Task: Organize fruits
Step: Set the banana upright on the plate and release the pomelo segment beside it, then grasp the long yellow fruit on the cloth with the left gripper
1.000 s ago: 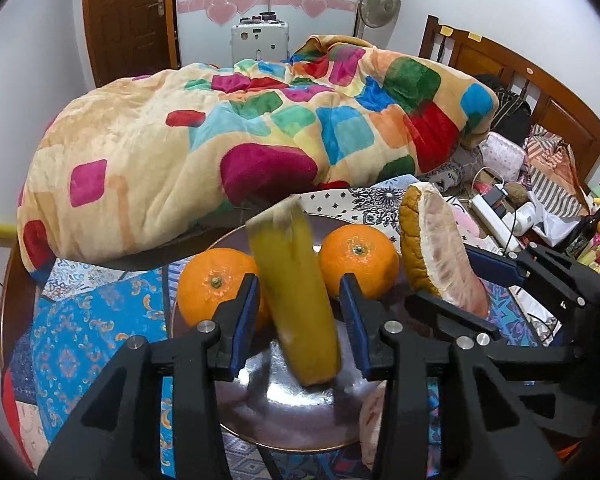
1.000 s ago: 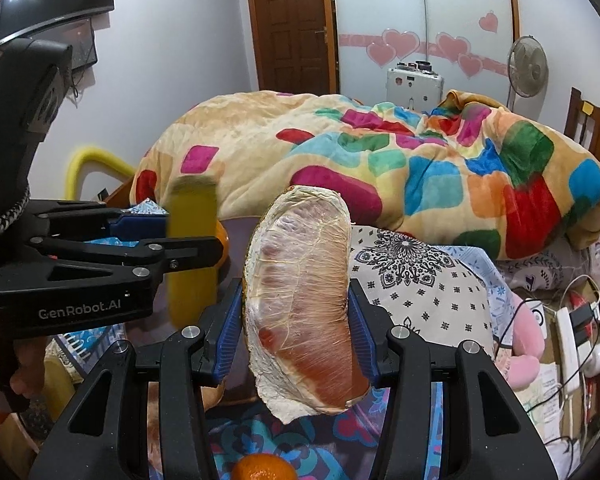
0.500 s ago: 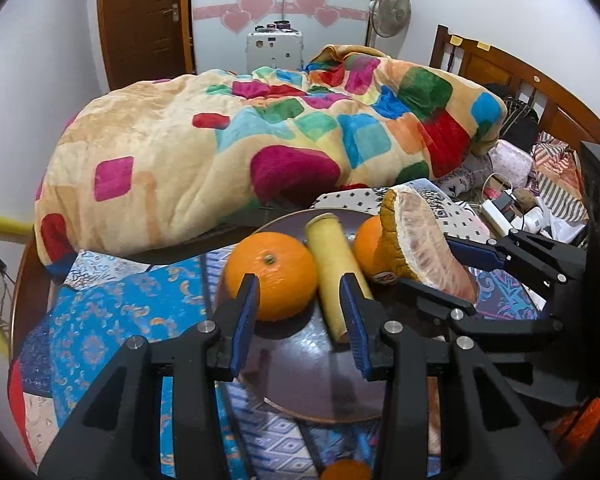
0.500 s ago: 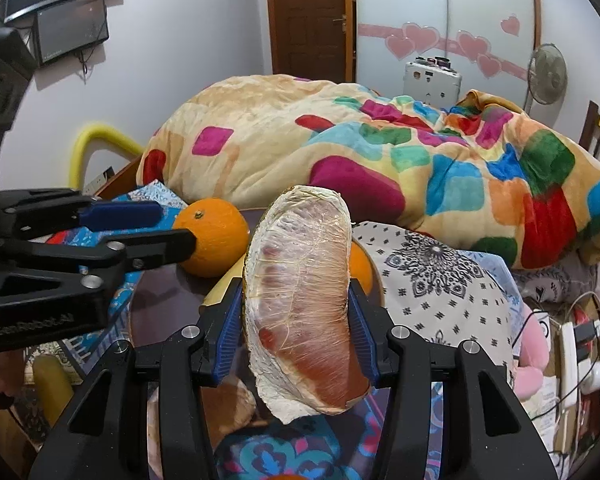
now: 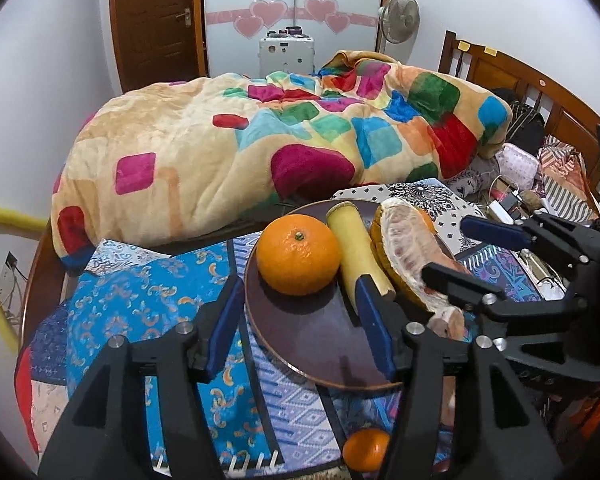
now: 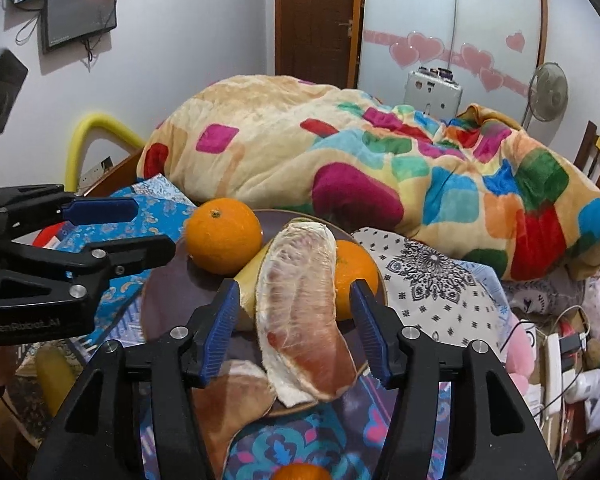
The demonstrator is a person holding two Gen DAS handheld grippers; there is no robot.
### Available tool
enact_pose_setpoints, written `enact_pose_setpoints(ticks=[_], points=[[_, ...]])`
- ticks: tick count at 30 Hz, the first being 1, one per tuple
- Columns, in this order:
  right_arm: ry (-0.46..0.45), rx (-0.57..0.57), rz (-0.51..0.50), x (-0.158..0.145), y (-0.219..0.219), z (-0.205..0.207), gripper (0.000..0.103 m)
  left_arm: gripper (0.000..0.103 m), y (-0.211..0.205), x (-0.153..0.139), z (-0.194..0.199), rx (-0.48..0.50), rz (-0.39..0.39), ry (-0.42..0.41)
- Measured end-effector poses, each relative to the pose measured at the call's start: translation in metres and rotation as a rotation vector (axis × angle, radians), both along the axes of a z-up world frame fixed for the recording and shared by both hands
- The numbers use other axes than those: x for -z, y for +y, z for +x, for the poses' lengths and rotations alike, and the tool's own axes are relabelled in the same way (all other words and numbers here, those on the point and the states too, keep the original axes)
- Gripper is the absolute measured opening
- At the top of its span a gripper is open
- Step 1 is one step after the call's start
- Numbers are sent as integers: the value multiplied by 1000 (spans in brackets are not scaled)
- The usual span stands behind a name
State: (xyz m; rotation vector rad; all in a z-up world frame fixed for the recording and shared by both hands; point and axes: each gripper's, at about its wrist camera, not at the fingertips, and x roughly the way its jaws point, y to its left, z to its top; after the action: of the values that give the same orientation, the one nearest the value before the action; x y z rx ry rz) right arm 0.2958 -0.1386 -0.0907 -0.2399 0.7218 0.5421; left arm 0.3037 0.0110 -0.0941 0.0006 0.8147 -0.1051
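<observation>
left tool (image 5: 300, 316): i have it spread wide and holding nothing, hanging over the near left rim of the plate (image 5: 312, 344)
right tool (image 6: 294, 324): i read its jaws as parted with a gap on each side of the pomelo wedge (image 6: 300, 312), so the wedge looks let go, lying on the plate's near right edge and partly over the rim
on the plate: big orange (image 5: 298, 254) at the left, yellow stick of fruit (image 5: 356, 250) beside it, a second orange (image 6: 354, 276) behind the wedge
still off the plate: a small orange (image 5: 366, 450) on the patterned cloth (image 5: 140, 304), close under my left tool, below its right finger
key relation: that small orange lies nearer my left tool than my right, low and toward me
axis: it is round, so i judge any approach angle will serve
next, as i judge it: drop the left tool back and down onto the small orange
risk: it may roll on the soft cloth
</observation>
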Motion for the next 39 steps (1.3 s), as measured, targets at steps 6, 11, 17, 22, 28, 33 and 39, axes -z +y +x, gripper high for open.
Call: enact_pose_setpoints(ticks=[6, 11, 17, 22, 28, 33, 39], points=[[-28, 9, 18, -16, -11, -27, 54, 64, 0, -6, -26, -3, 1, -9], [-56, 7, 17, -24, -17, -56, 54, 70, 3, -7, -54, -12, 10, -9], [-68, 1, 14, -21, -25, -90, 56, 83, 4, 1, -85, -34, 11, 17], [-38, 9, 31, -13, -36, -107, 56, 93, -5, 12, -107, -37, -3, 47], [10, 47, 72, 0, -56, -118, 57, 94, -29, 29, -114, -66, 29, 74], [24, 81, 74, 9, -69, -123, 57, 95, -42, 43, -109, -147, 106, 60], [24, 97, 81, 11, -81, -128, 57, 95, -38, 45, -115, -173, 118, 41]])
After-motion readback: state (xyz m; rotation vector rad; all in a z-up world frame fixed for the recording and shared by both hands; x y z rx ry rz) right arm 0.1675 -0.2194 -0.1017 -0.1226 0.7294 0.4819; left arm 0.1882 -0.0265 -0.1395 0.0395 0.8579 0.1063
